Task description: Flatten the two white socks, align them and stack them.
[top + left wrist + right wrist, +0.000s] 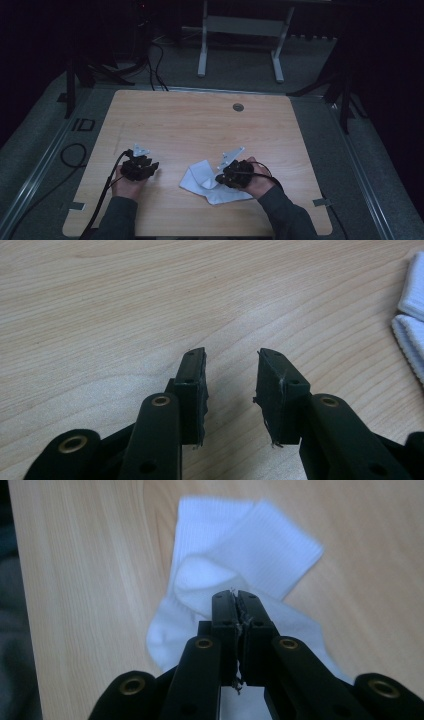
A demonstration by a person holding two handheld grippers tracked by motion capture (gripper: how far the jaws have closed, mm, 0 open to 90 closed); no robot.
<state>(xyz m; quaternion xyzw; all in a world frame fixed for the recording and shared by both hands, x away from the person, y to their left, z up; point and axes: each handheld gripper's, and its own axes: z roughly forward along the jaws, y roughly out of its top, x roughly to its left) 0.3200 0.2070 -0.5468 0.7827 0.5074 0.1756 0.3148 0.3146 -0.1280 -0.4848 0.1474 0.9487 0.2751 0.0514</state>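
Right gripper [235, 596] jaws closed over the sock [240, 555] near the desk's [200, 120] front edge. Left gripper [231, 375] wide, empty.

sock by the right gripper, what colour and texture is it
White sock with fine ribbing, clearest in the right gripper view.

white sock [207, 180], right hand-held gripper [218, 178], wooden table [200, 125]
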